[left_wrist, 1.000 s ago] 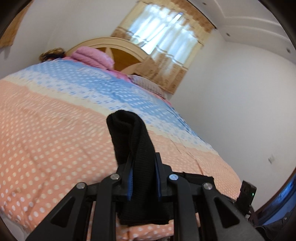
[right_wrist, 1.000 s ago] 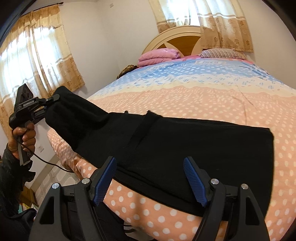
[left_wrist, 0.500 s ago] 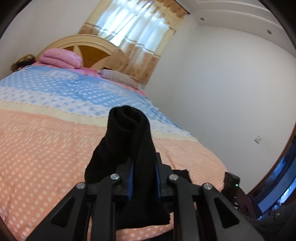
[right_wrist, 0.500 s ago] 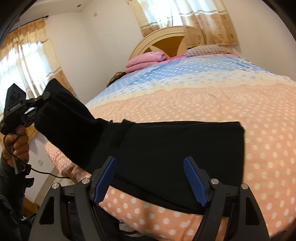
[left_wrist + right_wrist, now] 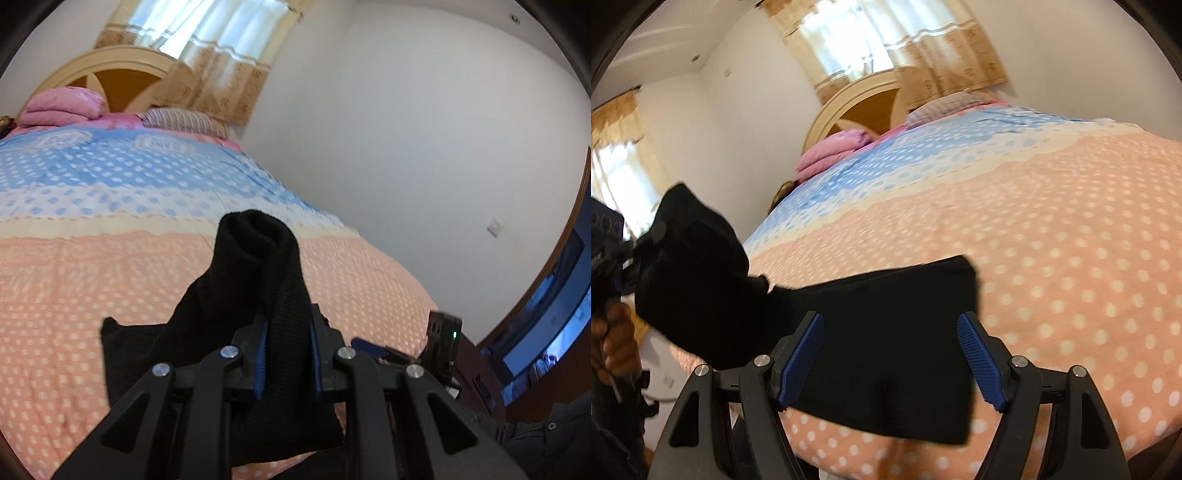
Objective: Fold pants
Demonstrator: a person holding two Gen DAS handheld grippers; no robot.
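Note:
Black pants (image 5: 886, 332) lie across the near edge of a dotted bedspread (image 5: 1052, 240). One end of the pants (image 5: 258, 280) is lifted off the bed, pinched between the blue pads of my left gripper (image 5: 286, 363), which is shut on it. From the right wrist view that raised end (image 5: 690, 273) hangs at the left, held by the left gripper (image 5: 628, 254) in a person's hand. My right gripper (image 5: 890, 358) stands open just above the flat part of the pants, its pads apart and touching nothing.
The bed fills both views, with a pink folded blanket (image 5: 62, 109), a striped pillow (image 5: 181, 120) and a wooden headboard (image 5: 857, 110) at its far end. White wall (image 5: 406, 147) runs beside the bed; a dark doorway (image 5: 546, 332) is at the right. Curtained windows (image 5: 886, 44) behind.
The left gripper has carried the raised end of the pants toward the flat part, bunching the cloth. The flat part looks shorter now. The right gripper has slid sideways and rolled, still open.

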